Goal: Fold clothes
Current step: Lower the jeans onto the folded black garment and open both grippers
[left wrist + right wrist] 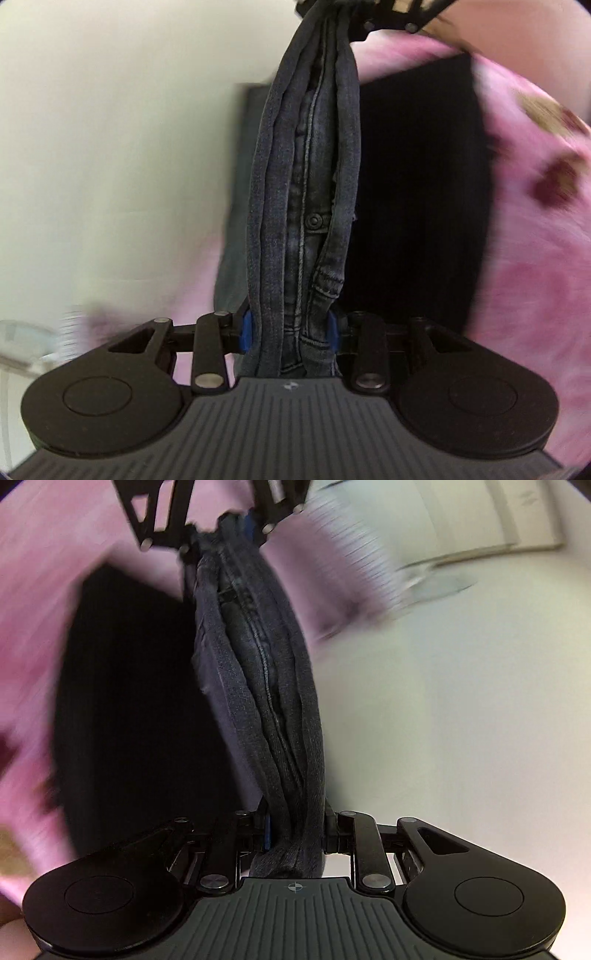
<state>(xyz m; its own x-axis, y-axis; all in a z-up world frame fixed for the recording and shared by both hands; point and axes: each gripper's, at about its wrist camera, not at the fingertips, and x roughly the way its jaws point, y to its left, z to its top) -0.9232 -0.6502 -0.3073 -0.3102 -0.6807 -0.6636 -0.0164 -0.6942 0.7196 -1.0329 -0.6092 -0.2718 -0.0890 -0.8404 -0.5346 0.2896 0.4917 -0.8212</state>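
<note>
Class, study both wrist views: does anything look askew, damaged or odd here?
Nothing damaged. The dark jeans are bunched into a thick rope, stretched between the left tongs and right tongs, not lying flat. The background is blurred.

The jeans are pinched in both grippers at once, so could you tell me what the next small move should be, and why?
Probably lower them onto the pink surface: the folded jeans hang bunched and taut between left gripper and right gripper, resting on nothing.
</note>
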